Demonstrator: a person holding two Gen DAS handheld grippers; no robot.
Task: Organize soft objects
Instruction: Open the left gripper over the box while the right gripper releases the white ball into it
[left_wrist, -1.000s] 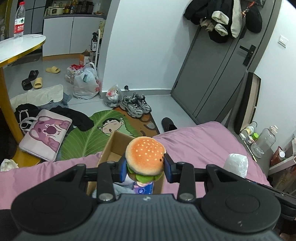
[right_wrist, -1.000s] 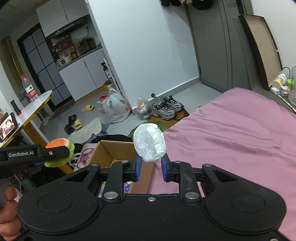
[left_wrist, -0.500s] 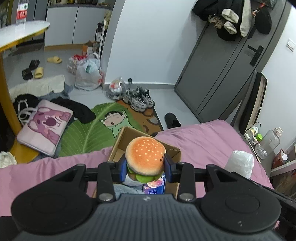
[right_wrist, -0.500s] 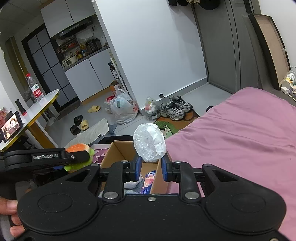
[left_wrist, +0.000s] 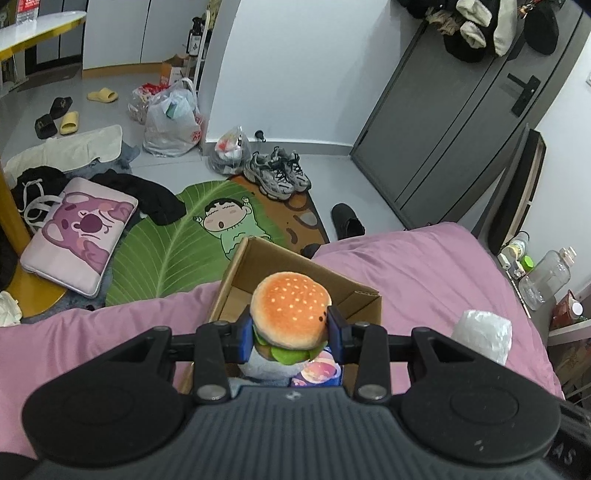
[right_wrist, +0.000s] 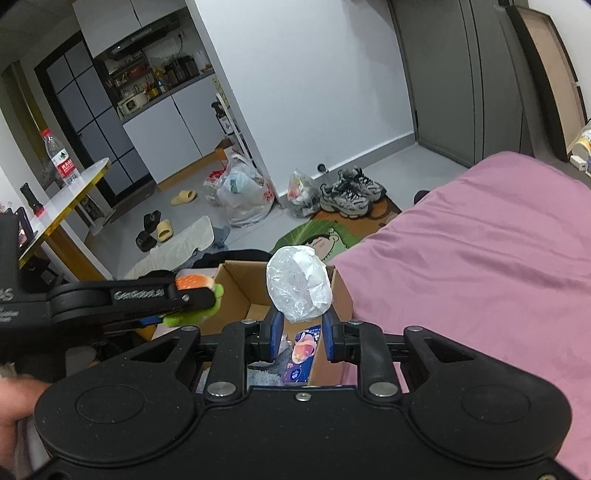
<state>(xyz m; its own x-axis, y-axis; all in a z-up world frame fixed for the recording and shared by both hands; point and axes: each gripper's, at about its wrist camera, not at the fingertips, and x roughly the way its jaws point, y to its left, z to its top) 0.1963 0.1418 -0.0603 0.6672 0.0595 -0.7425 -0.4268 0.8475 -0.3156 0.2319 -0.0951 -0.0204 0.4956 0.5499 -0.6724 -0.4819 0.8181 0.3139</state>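
Note:
My left gripper (left_wrist: 291, 334) is shut on a plush hamburger (left_wrist: 290, 314) and holds it over the open cardboard box (left_wrist: 258, 266) at the edge of the pink bed. It also shows in the right wrist view (right_wrist: 192, 295) at the box's left side. My right gripper (right_wrist: 301, 334) is shut on a white plastic-wrapped roll (right_wrist: 298, 282) above the same box (right_wrist: 236, 291). That roll shows in the left wrist view (left_wrist: 482, 334) at the right. Inside the box lie a blue packet (right_wrist: 301, 356) and grey cloth.
The pink bed (right_wrist: 480, 266) spreads to the right. On the floor beyond the box are a green leaf rug (left_wrist: 166, 247), sneakers (left_wrist: 277, 177), plastic bags (left_wrist: 170, 122), a pink pouch (left_wrist: 77, 236) and slippers. A yellow-edged table (right_wrist: 62, 206) stands at left. Bottles stand at the bedside (left_wrist: 543, 277).
Both grippers have moved forward and down toward the box, each still holding its object. The box now lies right under them, with more of its inside showing.

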